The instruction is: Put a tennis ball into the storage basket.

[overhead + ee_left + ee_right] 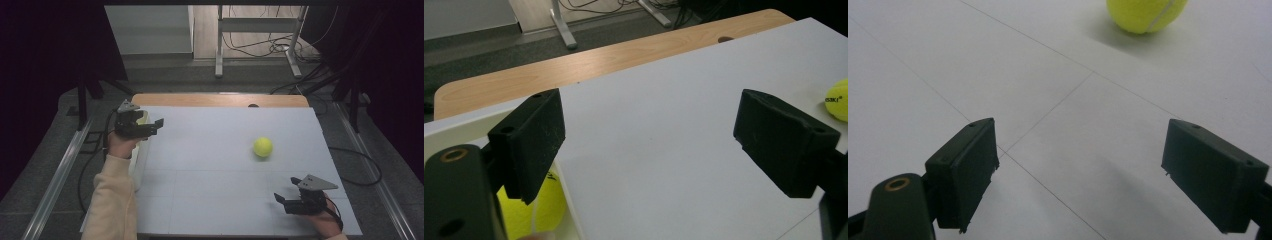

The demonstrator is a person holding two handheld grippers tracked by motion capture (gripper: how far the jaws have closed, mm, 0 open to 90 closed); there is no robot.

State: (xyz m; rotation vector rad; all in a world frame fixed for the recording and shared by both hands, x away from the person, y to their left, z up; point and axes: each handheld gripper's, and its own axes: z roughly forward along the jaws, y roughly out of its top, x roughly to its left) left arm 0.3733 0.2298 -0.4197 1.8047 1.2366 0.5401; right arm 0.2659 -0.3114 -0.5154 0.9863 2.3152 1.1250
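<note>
Overhead light brightens the white sheet-covered table (210,165) while the surroundings stay dark. The yellow-green felt tennis ball (262,147) casts a soft shadow, and the high view is slightly soft.

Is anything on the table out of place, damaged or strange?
Nothing stands out. One tennis ball lies alone on the white table sheet; another ball sits in the white bin at the left edge. Nothing looks damaged.
</note>
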